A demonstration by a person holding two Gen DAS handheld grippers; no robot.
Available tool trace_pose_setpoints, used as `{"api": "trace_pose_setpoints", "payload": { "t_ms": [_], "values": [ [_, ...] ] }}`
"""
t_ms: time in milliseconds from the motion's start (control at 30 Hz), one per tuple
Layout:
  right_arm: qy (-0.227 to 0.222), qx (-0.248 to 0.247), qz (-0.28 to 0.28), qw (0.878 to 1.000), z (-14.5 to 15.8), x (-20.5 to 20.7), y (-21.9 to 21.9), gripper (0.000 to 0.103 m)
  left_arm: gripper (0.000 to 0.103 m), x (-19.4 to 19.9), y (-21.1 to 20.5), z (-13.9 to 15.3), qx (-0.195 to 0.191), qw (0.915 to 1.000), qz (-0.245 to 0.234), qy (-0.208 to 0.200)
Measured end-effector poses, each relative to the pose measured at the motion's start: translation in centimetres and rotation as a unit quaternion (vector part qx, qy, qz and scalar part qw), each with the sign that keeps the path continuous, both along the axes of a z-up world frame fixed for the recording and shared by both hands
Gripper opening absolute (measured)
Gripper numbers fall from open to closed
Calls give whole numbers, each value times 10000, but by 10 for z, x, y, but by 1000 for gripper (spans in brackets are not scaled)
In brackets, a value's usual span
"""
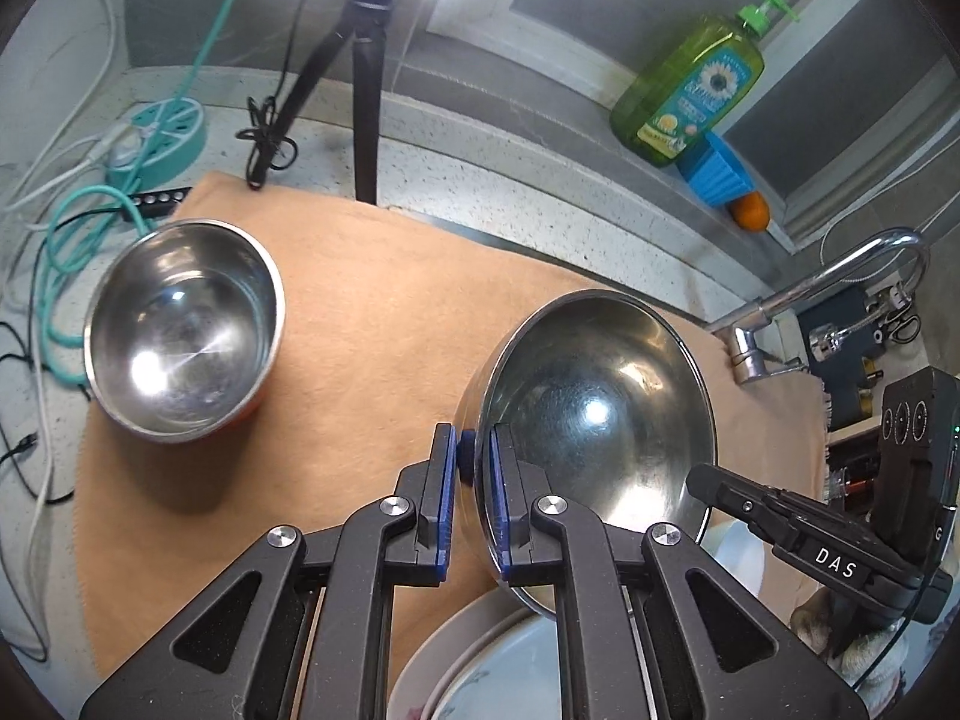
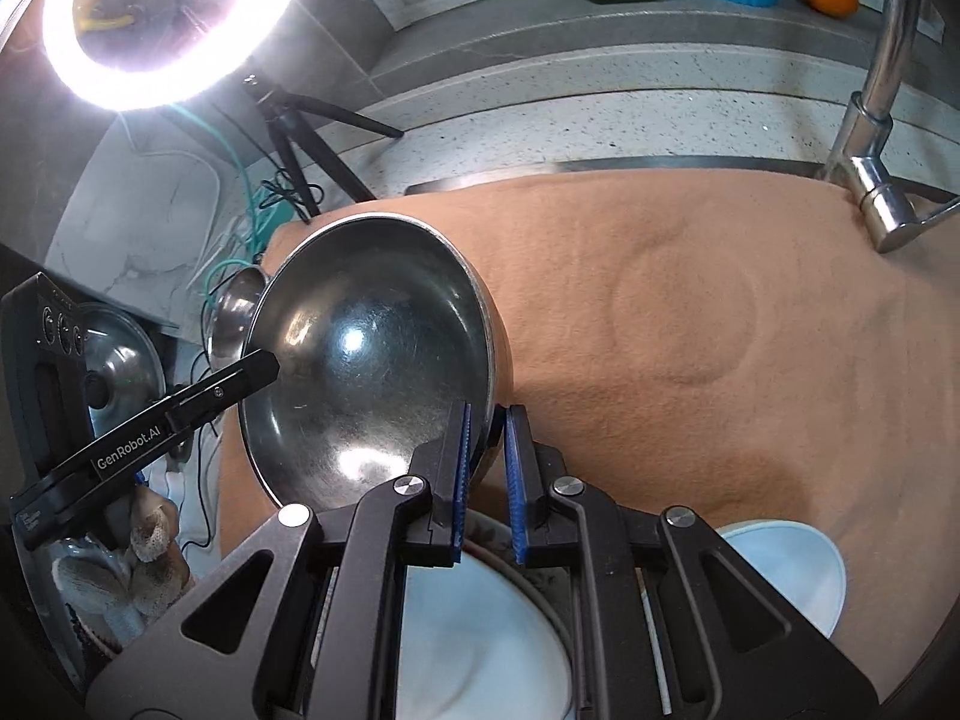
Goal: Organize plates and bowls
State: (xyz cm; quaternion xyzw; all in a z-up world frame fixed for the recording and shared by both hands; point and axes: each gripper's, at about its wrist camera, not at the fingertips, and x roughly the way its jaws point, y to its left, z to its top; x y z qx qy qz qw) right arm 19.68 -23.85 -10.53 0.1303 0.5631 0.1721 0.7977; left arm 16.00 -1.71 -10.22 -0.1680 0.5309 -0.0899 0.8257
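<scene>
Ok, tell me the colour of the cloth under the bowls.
The cloth is a plain peach-orange; the right wrist view shows it best.

White capitals reading "DAS" run along the black finger of the right gripper [image 1: 708,480], seen from the left wrist camera just to the right of the left gripper's own fingers. From the right wrist camera, "GenRobot.AI" is printed in white along the black finger of the left gripper [image 2: 273,363], which reaches in from the left of the right gripper's fingers. A smaller white print sits lower on that same arm, too small to read. The green soap bottle [image 1: 690,90] far ahead carries a daisy label whose wording is too blurred to make out.
</scene>
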Motion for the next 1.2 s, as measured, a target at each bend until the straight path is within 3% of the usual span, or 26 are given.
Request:
{"api": "trace_pose_setpoints", "payload": {
  "t_ms": [767,1200],
  "values": [
    [103,-173,-135,9997,-23,11,-7,11,9,17,-13,-25,123,9995,-115,283],
    [151,-267,-155,9994,-27,12,-7,13,9,18,-14,-23,103,9993,-215,285]
  ]
}}
